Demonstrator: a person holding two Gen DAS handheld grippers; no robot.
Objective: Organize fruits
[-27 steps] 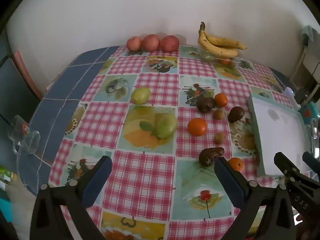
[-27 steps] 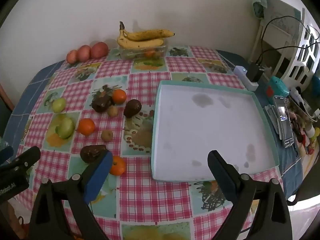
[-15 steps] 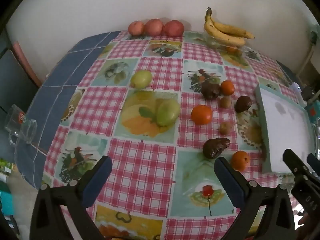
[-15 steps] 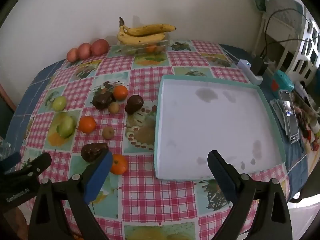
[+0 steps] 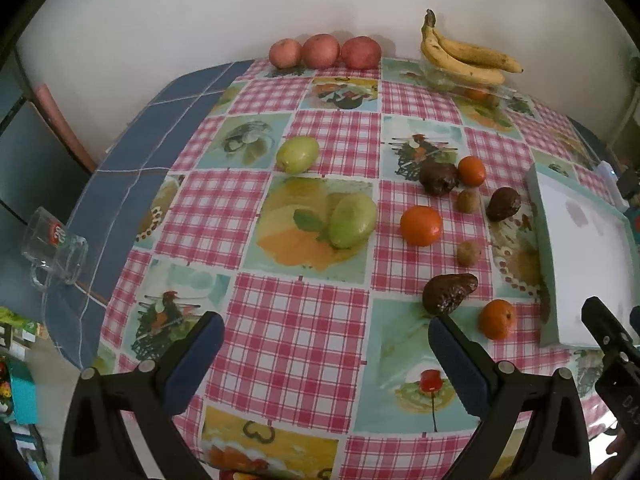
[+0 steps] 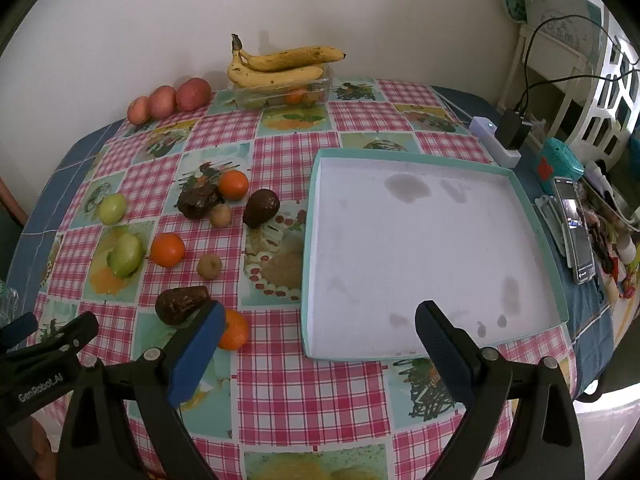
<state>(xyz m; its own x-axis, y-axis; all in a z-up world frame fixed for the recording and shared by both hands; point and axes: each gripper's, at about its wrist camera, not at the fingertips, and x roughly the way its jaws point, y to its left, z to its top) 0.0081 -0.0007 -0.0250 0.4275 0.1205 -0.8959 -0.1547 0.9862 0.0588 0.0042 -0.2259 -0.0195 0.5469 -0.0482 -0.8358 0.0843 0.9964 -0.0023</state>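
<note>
Loose fruit lies on a checked tablecloth: two green fruits (image 5: 352,221), three oranges (image 5: 421,225), three dark avocados (image 5: 449,293), two small brown fruits (image 5: 469,253). An empty white tray with a teal rim (image 6: 424,248) sits to the right. My left gripper (image 5: 326,354) is open and empty above the table's near edge. My right gripper (image 6: 318,340) is open and empty, over the tray's near left corner. An avocado (image 6: 181,305) and an orange (image 6: 234,330) lie by its left finger.
Three red apples (image 5: 322,51) and bananas on a clear box (image 5: 464,60) stand at the back by the wall. A glass mug (image 5: 54,250) sits at the left table edge. A phone (image 6: 574,228), charger and clutter lie right of the tray.
Both grippers moved forward over the table, so the fruit and the tray look closer and lower in view. Nothing was taken hold of.
</note>
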